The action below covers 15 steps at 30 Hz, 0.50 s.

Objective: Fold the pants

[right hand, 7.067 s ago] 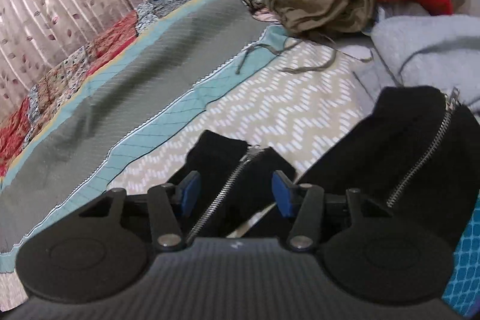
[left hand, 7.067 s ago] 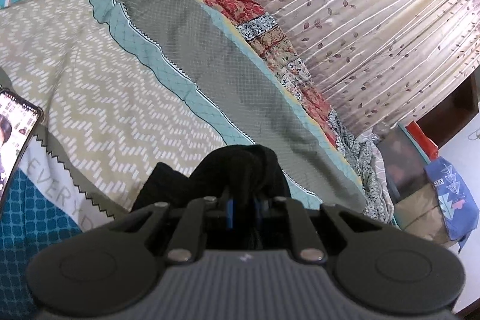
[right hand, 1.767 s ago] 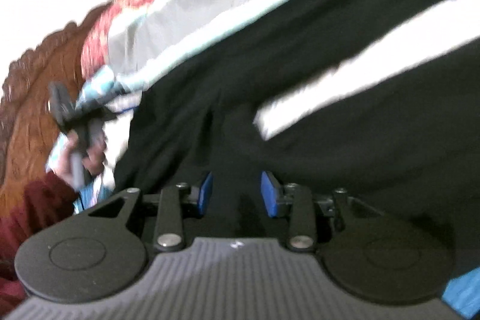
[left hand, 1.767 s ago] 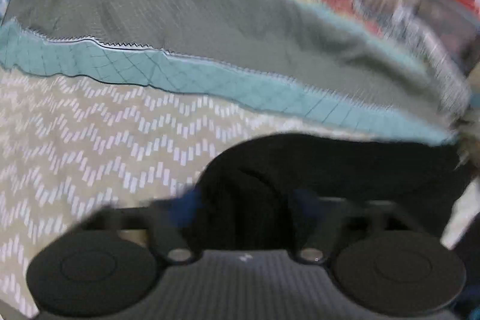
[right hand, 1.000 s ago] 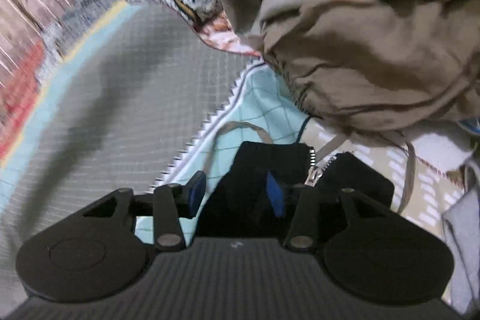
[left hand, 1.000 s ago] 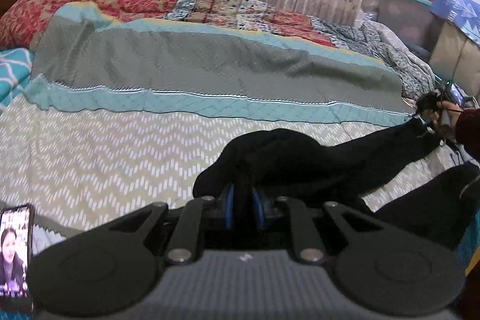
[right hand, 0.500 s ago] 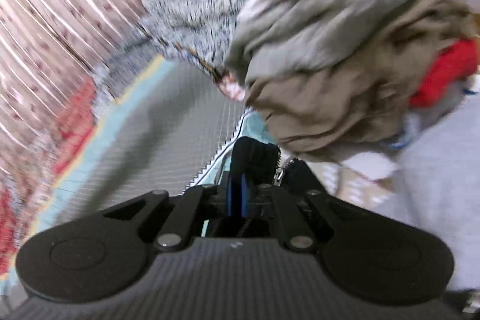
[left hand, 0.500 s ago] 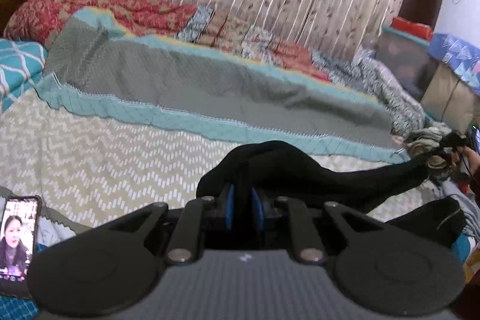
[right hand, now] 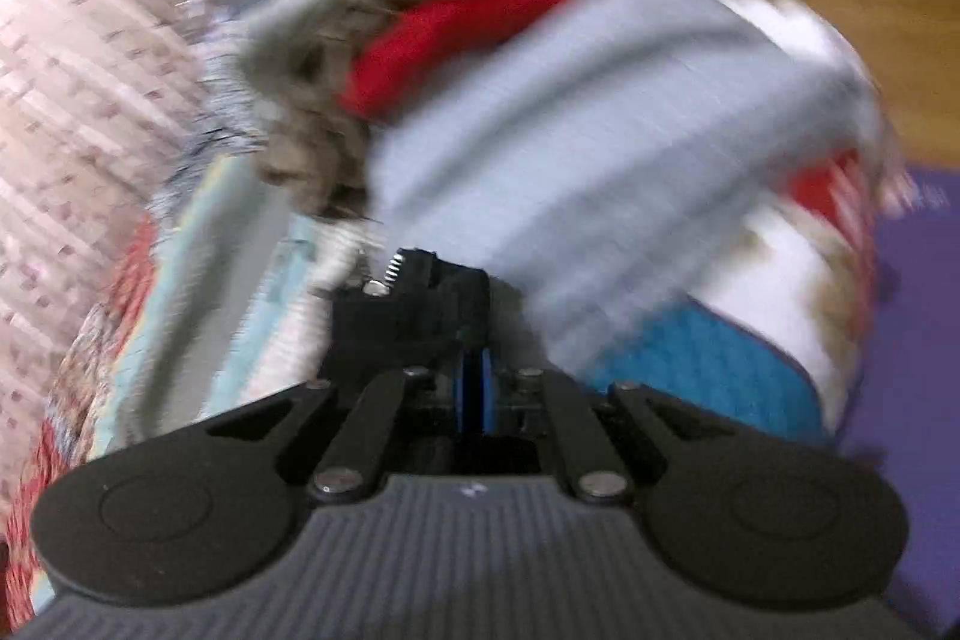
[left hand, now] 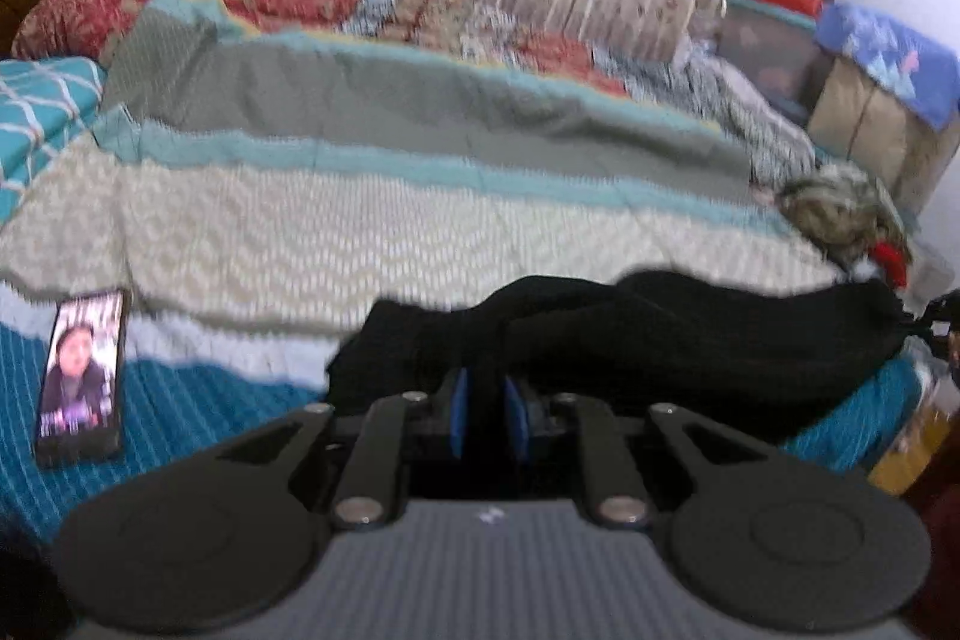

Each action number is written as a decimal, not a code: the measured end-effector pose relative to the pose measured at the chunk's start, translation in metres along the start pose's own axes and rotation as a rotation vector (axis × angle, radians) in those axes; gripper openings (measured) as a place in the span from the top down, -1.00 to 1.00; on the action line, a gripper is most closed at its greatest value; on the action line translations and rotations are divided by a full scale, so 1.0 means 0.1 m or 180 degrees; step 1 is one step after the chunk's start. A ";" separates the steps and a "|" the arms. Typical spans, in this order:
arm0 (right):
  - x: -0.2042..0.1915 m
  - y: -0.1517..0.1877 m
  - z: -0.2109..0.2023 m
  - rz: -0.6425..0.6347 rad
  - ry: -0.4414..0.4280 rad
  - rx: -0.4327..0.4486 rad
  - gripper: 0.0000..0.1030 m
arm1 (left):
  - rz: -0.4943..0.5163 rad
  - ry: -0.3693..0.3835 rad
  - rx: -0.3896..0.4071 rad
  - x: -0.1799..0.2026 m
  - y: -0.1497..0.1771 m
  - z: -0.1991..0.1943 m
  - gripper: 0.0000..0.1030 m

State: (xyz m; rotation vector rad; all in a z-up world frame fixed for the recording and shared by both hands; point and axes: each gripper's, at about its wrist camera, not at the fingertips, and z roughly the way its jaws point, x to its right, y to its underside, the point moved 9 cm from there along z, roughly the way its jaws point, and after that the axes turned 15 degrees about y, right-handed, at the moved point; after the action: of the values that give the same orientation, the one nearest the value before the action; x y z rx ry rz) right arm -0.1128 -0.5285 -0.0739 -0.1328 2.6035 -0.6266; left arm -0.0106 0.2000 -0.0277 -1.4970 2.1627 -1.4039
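Near front edge of bed (left hand: 420, 232), black pants (left hand: 660, 340) are pinched by left gripper (left hand: 487, 415) & right gripper (right hand: 476, 394), jaws narrow. Risk: thin zipper-end grip slipped if stretched further.

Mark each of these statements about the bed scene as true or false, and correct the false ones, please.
1. The left gripper is shut on the black pants. True.
2. A phone with a lit screen lies on the bedspread. True.
3. The right gripper has its fingers spread wide and empty. False: its fingers are closed on a black edge of the pants that carries a metal zipper.
4. The pants are blue jeans. False: they are black.
5. The pile of clothes in the right wrist view contains something red. True.
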 end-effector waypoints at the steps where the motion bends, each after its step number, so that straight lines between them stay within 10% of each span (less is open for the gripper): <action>1: 0.07 0.05 0.02 0.0048 0.0033 -0.0004 0.84 | -0.0031 -0.0006 -0.0025 -0.02 0.07 0.03 0.72; 5: 0.04 0.15 -0.01 -0.0154 0.0219 0.0216 0.63 | -0.0379 -0.0131 -0.0140 -0.23 0.36 0.10 0.30; 7: 0.04 0.13 -0.07 -0.0133 0.0344 0.0298 0.02 | -0.0536 -0.0173 -0.0159 -0.31 0.47 0.05 0.17; 15: -0.21 0.16 -0.83 -0.0451 0.0211 0.1154 0.02 | -0.1320 0.0067 0.0499 -0.61 0.51 -0.60 -0.06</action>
State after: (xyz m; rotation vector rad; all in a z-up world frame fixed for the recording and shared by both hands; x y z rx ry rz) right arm -0.1319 -0.4760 -0.0070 -0.1841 2.5081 -1.1581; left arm -0.0489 0.2874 -0.0551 -1.9501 1.7659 -1.6693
